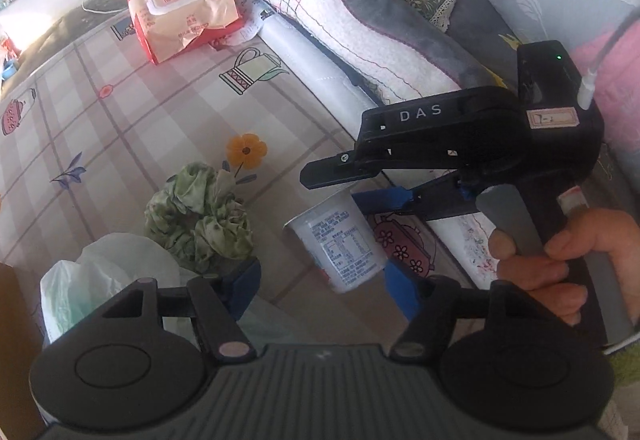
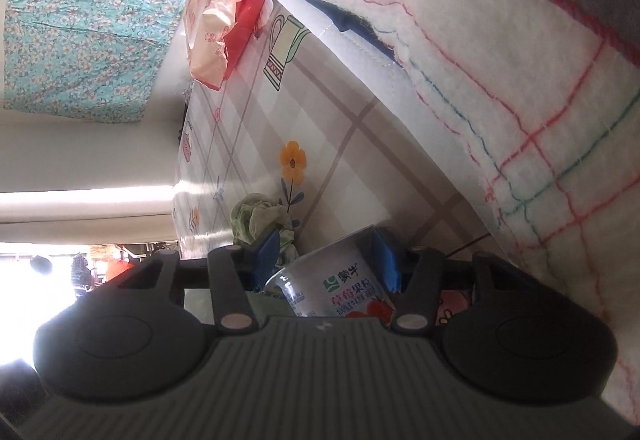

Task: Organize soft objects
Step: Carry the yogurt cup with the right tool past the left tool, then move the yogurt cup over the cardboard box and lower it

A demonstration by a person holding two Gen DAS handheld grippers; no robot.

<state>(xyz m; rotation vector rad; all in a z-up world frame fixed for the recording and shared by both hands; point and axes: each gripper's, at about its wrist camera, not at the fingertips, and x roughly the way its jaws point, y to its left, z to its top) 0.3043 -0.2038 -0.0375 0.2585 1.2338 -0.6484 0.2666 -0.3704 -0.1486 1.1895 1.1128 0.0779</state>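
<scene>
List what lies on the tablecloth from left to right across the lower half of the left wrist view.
White plastic bag → crumpled green cloth → yogurt cup, tilted between the right gripper's fingers → hand on that gripper's handle.

left tongs [image 1: 320,280] agape, right tongs [image 2: 326,260] clamped

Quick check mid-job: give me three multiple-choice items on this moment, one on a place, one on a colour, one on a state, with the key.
1. The green scrunchie lies
A. on the patterned sheet
B. in the cup
C. on the pillow

2. The gripper pads are
A. red
B. blue
C. yellow

3. The yogurt cup is
A. standing alone
B. crushed flat
C. between the right gripper pads

Key: A, it lies on the sheet beside a white plastic bag; B, both pads look blue; C, the cup sits tilted between the pads.
</scene>
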